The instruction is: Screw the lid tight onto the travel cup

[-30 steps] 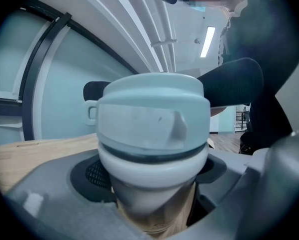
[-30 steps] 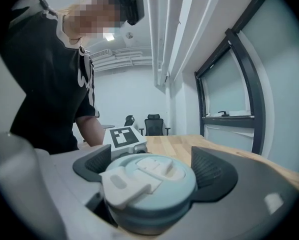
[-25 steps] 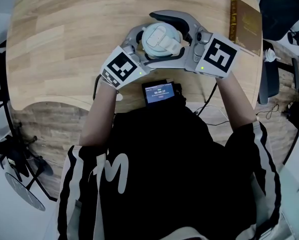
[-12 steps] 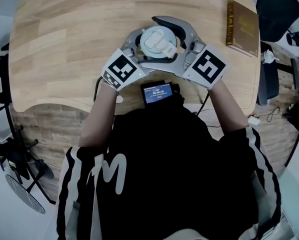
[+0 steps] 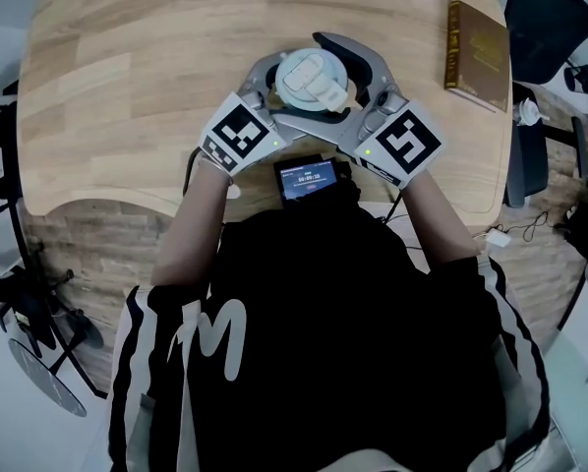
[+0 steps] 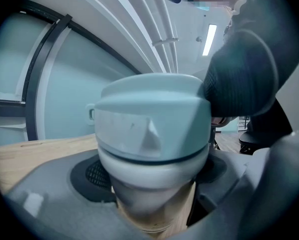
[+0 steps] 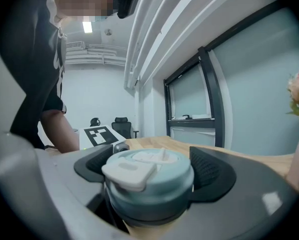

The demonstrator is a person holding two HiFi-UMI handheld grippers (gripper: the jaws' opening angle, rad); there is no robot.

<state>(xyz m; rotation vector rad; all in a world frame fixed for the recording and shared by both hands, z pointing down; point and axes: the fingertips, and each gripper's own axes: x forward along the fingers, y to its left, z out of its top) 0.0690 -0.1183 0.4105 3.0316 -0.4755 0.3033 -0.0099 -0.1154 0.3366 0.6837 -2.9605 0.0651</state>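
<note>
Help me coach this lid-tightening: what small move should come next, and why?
Probably twist the right gripper a little clockwise while the left gripper holds firm. The right fingers clamp the lid, which sits on the cup, and the left fingers clamp the cup below it, so a turn should tighten it.

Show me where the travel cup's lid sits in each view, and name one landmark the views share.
Head view: lid, upper centre, left of the brown book.
Left gripper view: lid fills the centre, above the jaws.
Right gripper view: lid, lower centre, between the jaws.
Shared landmark: the wooden table.
</note>
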